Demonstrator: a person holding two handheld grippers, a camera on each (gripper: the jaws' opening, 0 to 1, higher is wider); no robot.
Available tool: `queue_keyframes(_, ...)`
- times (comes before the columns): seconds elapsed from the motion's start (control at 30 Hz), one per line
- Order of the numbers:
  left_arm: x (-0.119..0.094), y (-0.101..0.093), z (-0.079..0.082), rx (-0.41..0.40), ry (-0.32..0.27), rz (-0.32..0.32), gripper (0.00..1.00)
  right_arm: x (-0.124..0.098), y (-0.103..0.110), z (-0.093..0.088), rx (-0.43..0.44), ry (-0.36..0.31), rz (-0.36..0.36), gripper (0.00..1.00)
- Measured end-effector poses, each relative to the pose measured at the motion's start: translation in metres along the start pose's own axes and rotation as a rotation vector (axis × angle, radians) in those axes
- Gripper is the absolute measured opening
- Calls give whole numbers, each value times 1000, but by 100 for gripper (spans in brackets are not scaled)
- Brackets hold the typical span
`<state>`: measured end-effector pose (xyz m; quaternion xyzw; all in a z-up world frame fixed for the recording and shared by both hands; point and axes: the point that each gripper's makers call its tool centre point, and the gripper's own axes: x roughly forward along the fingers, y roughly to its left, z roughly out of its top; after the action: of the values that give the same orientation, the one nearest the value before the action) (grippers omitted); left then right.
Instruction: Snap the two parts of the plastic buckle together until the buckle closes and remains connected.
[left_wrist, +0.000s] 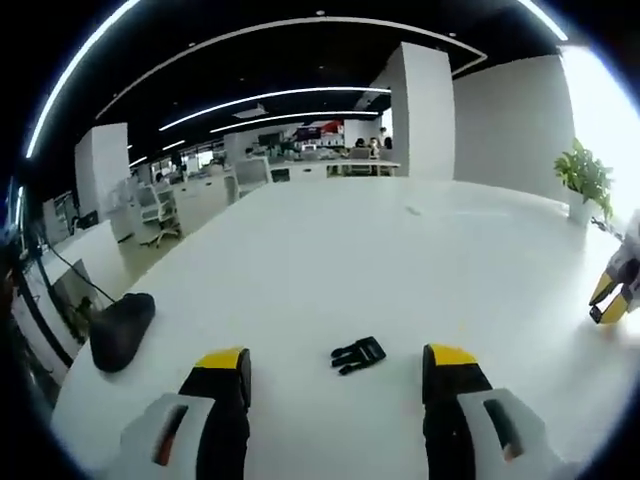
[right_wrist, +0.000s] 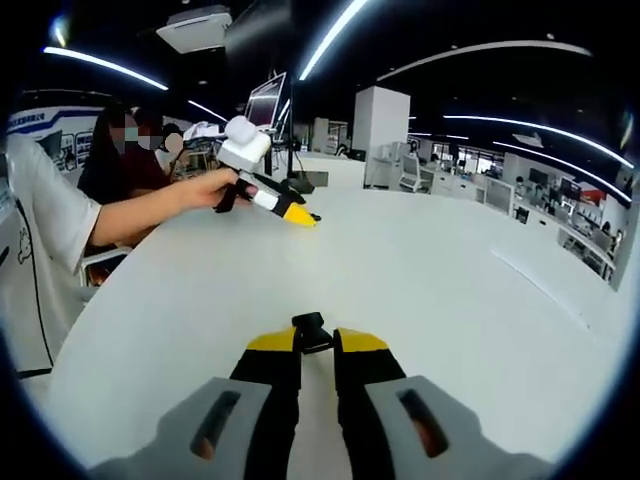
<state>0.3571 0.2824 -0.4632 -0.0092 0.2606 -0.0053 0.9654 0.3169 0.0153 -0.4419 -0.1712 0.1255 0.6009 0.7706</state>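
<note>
One black buckle part (left_wrist: 358, 354) lies flat on the white table (left_wrist: 330, 260), just ahead of my left gripper (left_wrist: 337, 358) and between its yellow-tipped jaws, which stand wide open around it without touching. The other black buckle part (right_wrist: 312, 330) is pinched at the tips of my right gripper (right_wrist: 316, 341), whose jaws are nearly together and low over the table (right_wrist: 420, 280). The right gripper (left_wrist: 612, 296) appears at the far right edge of the left gripper view. In the right gripper view, a person's hand holds the left gripper (right_wrist: 300, 216) at the table's far left.
A black pouch-like object (left_wrist: 122, 328) rests near the table's left edge. A potted plant (left_wrist: 582, 180) stands at the far right corner. A person (right_wrist: 60, 215) sits at the table's left side. Office desks and chairs lie beyond.
</note>
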Motion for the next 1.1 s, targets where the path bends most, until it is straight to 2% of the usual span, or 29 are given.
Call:
queue_keyframes(0.1, 1, -4, -2, -9, 8, -27, 57, -1, -1, 1, 2, -4, -2, 12)
queue_keyframes(0.23, 4, -8, 0, 6, 6, -43, 48, -2, -1, 1, 3, -6, -4, 12)
queue_keyframes(0.37, 5, -11, 0, 5, 9, -63, 26, -3, -2, 1, 5, -9, -6, 12)
queue_keyframes(0.5, 5, -11, 0, -9, 11, -83, 22, -3, -2, 2, 4, -11, -8, 12)
queue_keyframes(0.87, 1, -14, 2, -14, 12, -124, 22, -4, -5, 1, 7, -12, -12, 12)
queue_keyframes(0.97, -2, -21, 5, -8, 8, -171, 21, -4, -5, 1, 8, -11, -13, 12)
queue_keyframes(1.03, -4, -30, 6, -3, 19, -239, 21, -4, -6, 1, 9, -11, -13, 12)
queue_keyframes(1.1, -4, -31, 7, -13, 29, -249, 21, -4, -6, 0, 10, -9, -13, 12)
